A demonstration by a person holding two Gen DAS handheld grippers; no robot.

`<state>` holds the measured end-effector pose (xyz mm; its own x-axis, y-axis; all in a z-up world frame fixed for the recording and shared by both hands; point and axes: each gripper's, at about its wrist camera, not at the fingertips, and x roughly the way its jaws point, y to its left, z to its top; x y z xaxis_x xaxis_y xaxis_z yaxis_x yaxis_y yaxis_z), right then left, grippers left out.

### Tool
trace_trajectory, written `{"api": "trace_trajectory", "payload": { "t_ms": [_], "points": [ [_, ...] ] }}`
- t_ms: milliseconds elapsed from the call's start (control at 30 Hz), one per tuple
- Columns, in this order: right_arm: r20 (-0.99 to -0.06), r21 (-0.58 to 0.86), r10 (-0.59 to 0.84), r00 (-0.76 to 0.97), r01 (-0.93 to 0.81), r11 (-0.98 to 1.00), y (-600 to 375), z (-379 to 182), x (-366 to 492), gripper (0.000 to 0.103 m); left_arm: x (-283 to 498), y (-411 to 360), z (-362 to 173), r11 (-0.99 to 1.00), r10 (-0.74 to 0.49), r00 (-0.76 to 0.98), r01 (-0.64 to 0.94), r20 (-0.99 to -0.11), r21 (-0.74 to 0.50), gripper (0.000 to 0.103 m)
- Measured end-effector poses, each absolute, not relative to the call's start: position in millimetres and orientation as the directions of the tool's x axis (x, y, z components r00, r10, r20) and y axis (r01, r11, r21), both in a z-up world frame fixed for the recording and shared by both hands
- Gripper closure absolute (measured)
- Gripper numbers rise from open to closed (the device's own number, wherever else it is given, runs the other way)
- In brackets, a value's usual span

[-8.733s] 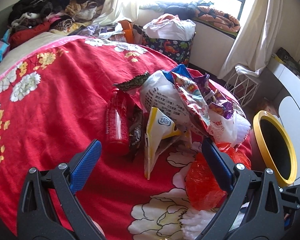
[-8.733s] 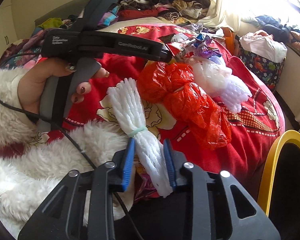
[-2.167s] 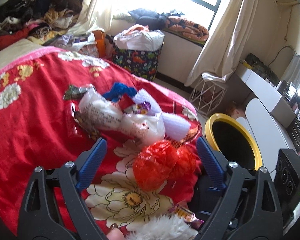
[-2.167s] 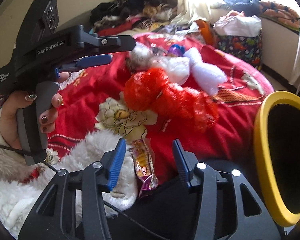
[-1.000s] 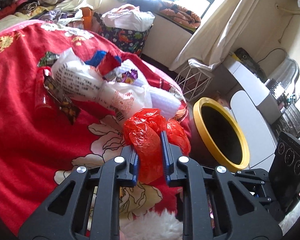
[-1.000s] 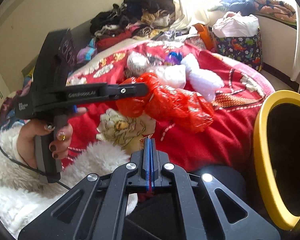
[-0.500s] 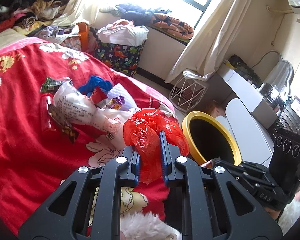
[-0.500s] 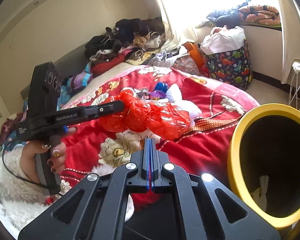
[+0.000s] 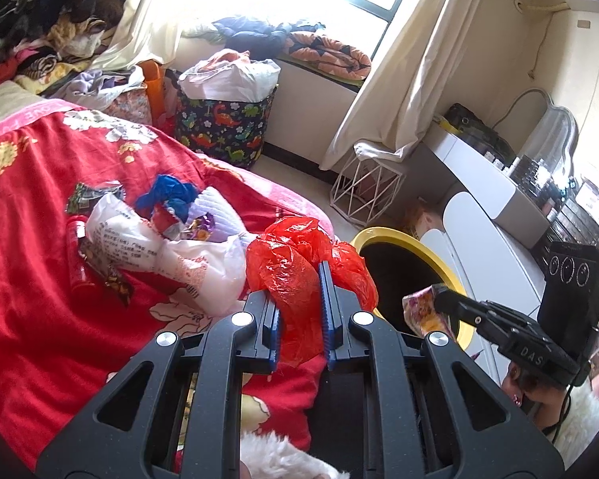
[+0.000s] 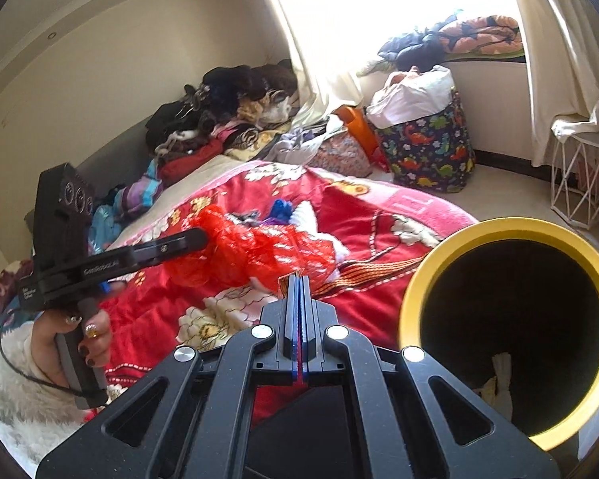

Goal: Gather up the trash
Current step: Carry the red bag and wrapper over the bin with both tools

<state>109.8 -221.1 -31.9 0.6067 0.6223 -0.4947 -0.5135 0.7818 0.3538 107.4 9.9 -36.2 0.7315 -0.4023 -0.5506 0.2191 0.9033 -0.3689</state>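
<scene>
My left gripper (image 9: pixel 299 299) is shut on a crumpled red plastic bag (image 9: pixel 295 271) and holds it above the red bedspread, left of the yellow-rimmed black bin (image 9: pixel 403 255). The bag also shows in the right wrist view (image 10: pixel 255 247). My right gripper (image 10: pixel 298 283) is shut on a thin snack wrapper (image 9: pixel 419 311), held over the bin's near rim (image 10: pixel 419 275). The wrapper shows only edge-on in the right wrist view. A pile of wrappers and a white plastic bag (image 9: pixel 147 239) lies on the bed. Some white trash (image 10: pixel 499 367) lies inside the bin.
The red flowered bedspread (image 9: pixel 28 279) fills the left. A dinosaur-print hamper (image 9: pixel 227 127), a white wire basket (image 9: pixel 363 191) and a white desk (image 9: pixel 491 183) stand beyond the bin. Clothes (image 10: pixel 227 107) are heaped at the bed's far end.
Both grippers have risen and moved toward the bin, the left with the red bag, the right with the wrapper. The bin's opening now looms larger in the right wrist view.
</scene>
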Motion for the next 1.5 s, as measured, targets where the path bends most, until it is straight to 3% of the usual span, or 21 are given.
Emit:
{"api": "trace_trajectory", "payload": {
  "t_ms": [1500],
  "points": [
    [-0.463,0.388,0.323,0.825,-0.139,0.911,-354.2,-38.0,124.4,0.102,123.3,-87.5,-37.0,0.867,-0.496,0.647,0.402,-0.578,-0.294,0.092]
  ]
}}
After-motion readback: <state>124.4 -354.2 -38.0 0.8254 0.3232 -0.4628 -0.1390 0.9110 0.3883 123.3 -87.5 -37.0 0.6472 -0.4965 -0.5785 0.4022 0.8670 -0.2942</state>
